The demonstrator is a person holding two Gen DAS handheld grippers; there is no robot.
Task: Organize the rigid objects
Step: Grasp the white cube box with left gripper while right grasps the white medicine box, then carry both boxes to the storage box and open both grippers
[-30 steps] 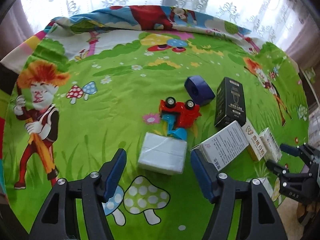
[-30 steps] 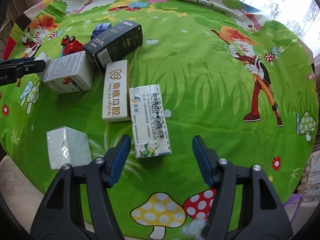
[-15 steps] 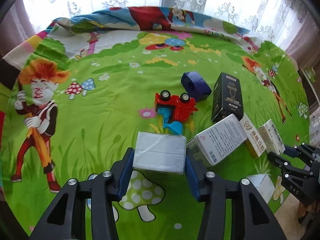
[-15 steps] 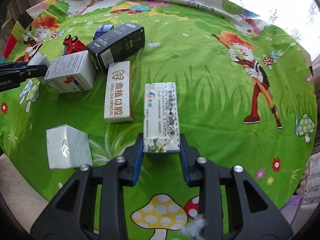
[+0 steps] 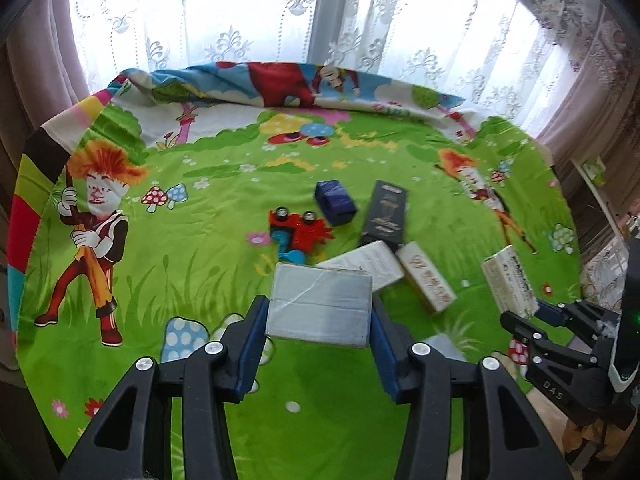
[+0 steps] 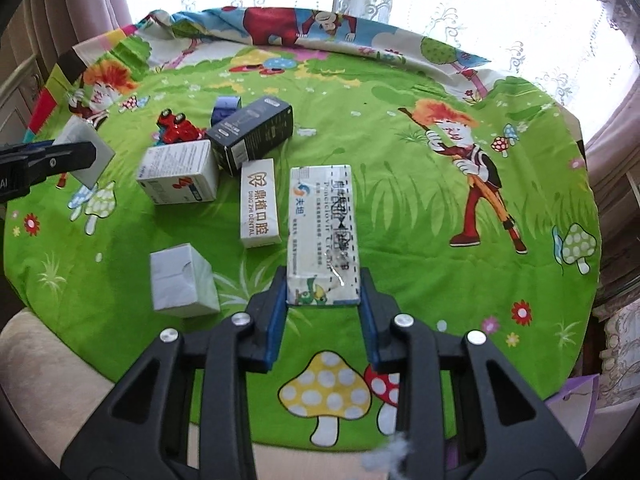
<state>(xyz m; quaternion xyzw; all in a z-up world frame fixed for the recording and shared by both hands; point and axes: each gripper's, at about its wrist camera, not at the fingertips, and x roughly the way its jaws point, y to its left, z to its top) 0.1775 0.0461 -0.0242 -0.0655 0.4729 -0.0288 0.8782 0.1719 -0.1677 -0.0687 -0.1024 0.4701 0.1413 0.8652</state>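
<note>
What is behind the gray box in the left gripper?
Behind the gray box held by the left gripper, a white printed box and blue toy part show; their near portions and the cloth beneath are covered.

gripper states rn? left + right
Left gripper: closed on the plain white box.
Right gripper: closed on the long white medicine box.

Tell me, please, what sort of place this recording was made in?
Most likely a home living room: a round table under a cartoon-print cloth, white lace curtains across a bright window behind it, and household clutter such as a red toy car.
</note>
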